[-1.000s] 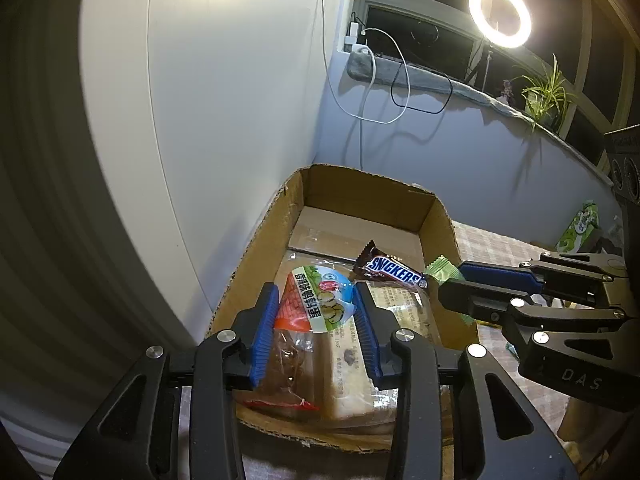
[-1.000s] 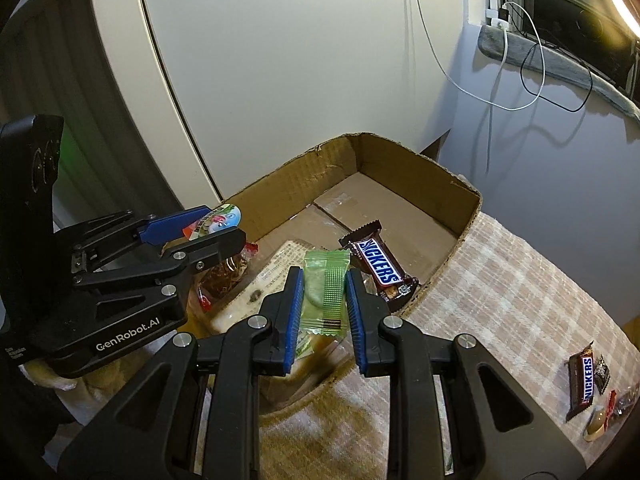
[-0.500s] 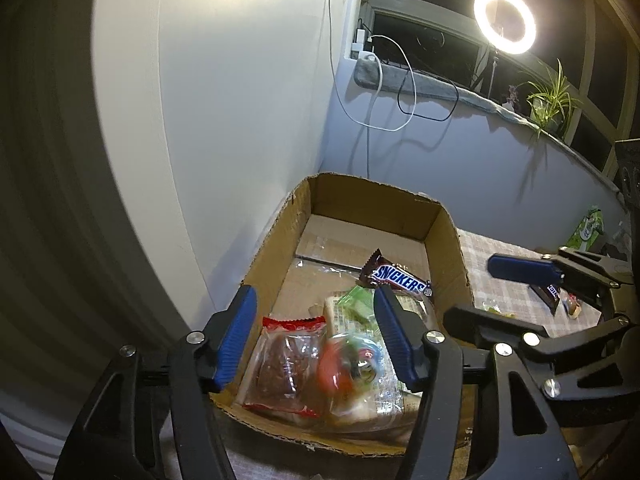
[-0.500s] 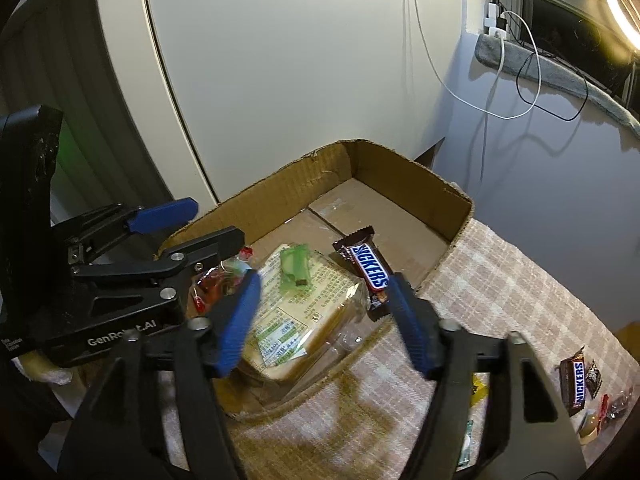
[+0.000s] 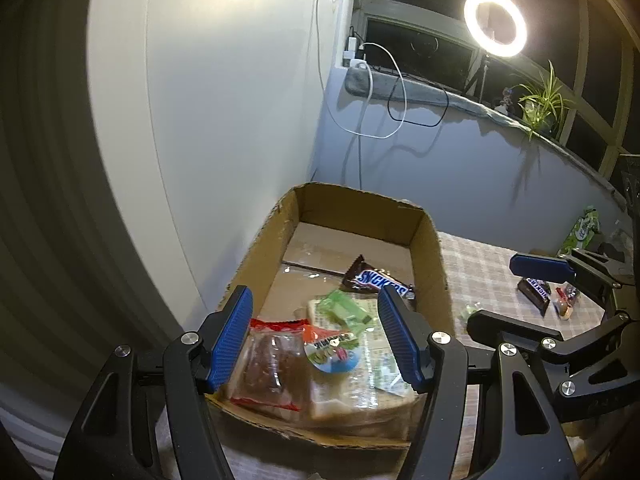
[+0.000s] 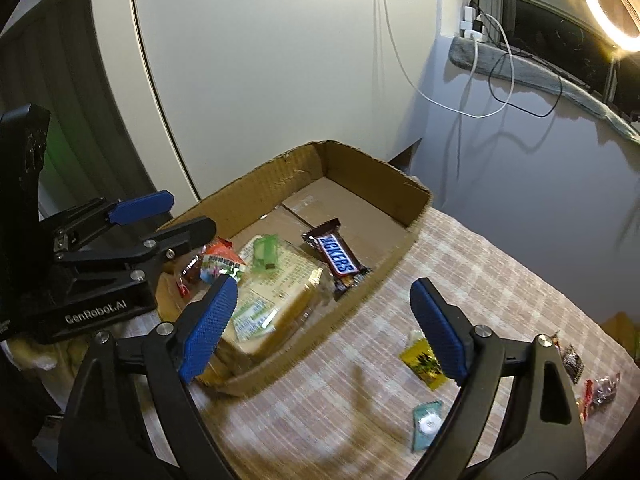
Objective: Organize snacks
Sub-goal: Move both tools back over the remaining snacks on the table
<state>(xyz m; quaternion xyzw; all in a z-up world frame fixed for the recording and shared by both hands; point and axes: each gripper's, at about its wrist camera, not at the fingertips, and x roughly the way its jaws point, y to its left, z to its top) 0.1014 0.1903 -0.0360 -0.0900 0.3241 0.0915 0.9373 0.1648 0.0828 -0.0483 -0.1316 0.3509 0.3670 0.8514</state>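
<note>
While both pairs of jaws are opening with nothing between them, we hold the left gripper (image 5: 316, 334) low in its own view, its blue pads wide apart over the near end of the cardboard box (image 5: 434, 248).

Going left to right in the left wrist view, the box fills the lower centre. Inside, at its near end, lies a red-edged clear snack pouch (image 5: 272, 372). On it rests a small round-labelled packet (image 5: 332, 350), and to the right a bagged bread loaf (image 5: 360, 392) carries a small green packet (image 5: 344, 308). Further back sits a Snickers bar (image 5: 378, 280). At the right edge the right gripper (image 5: 516, 292) stands over the checked tablecloth (image 5: 480, 264).

In the right wrist view the box sits centre left, and lower right on the cloth lie a yellow packet (image 6: 422, 362), a pale teal packet (image 6: 427, 424) and, at the far right edge, several small wrapped sweets (image 6: 600, 388).

We judge the step in hand to be letting go and backing clear. To do it well, we should lift away without brushing the packets, then swing the right gripper toward the loose snacks at lower right, approach the yellow packet square-on, and close on its edges, since thin wrappers slip.
</note>
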